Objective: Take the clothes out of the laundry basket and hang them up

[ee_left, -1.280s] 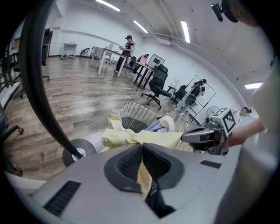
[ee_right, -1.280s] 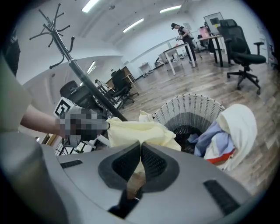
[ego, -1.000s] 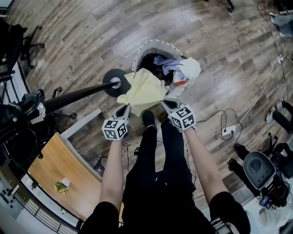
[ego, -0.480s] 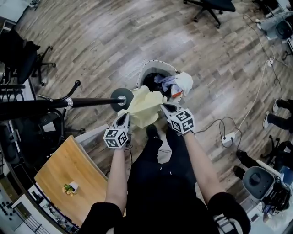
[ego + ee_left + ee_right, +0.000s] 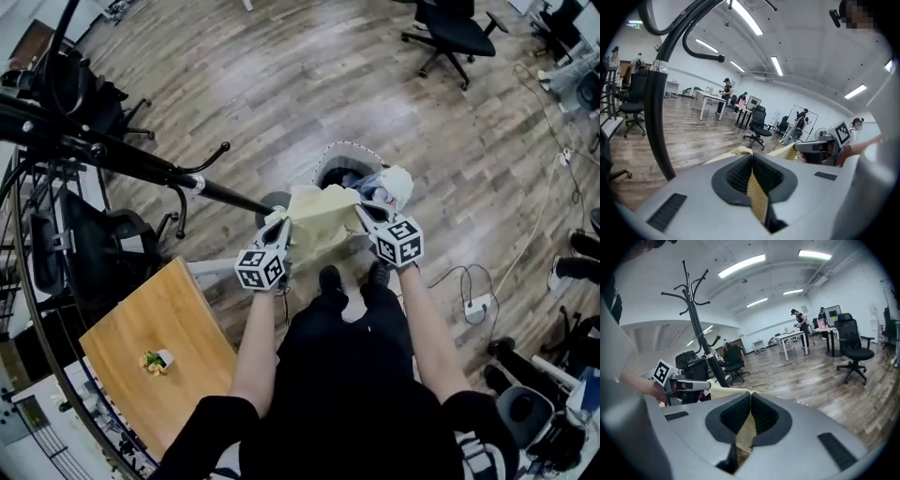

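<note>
Closest in, the person's two forearms reach forward and each hand-held gripper is clamped tight on cloth. The left hand-held gripper (image 5: 277,223) pinches one upper edge of the pale yellow garment (image 5: 319,217), and its own view shows the fabric squeezed between the ribbed pads. The right hand-held gripper (image 5: 364,210) bites the opposite edge the same way, cloth sandwiched between its closed jaws. The garment is spread between the two, hanging in front of the person's legs.

A second ago the yellow cloth lay draped over the near rim of the laundry basket (image 5: 330,156), with both grippers low beside it. Since then both hands have risen together and the garment has come up with them, so most of it now hangs free of the basket. Just behind it, a white and bluish bundle of other clothes (image 5: 388,182) remains inside.

To the left stands the black coat stand (image 5: 141,159), its curved hooks now in the head view where earlier only the pole and base showed. That suggests the removal step is nearly done for this piece, and carrying it to a hook is next.

A wooden worktop (image 5: 178,319) sits at lower left; office chairs stand far across the floor.
</note>
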